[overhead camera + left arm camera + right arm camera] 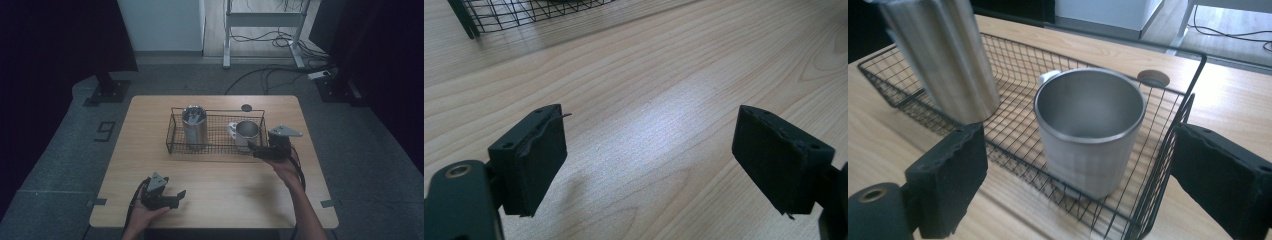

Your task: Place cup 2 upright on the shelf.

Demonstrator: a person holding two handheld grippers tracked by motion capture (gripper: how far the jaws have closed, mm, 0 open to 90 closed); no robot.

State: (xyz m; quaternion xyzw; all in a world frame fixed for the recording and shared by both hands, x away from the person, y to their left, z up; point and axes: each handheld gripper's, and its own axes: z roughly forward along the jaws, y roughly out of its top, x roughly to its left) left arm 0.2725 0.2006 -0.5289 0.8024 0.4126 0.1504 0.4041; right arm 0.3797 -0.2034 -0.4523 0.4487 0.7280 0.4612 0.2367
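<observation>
A black wire basket [215, 111] stands at the middle of the wooden table [220, 175]. Inside it are a tall steel cup [194, 127] at the left and a steel mug [246, 132] with a white handle at the right. My right gripper [254, 149] is at the basket's front right corner, open. In the right gripper view the mug [1088, 130] stands ahead between the spread jaws, untouched, with the basket wall [1168, 145] and the tall cup [945, 55] beside it. My left gripper [176, 196] rests near the front left edge, open over bare wood [649, 120].
A round dark grommet [246, 107] sits in the tabletop behind the basket. On the floor beyond the table are a white desk frame [262, 20], loose cables [265, 75] and a black stand base [107, 92]. Bare wood lies between the basket and the front edge.
</observation>
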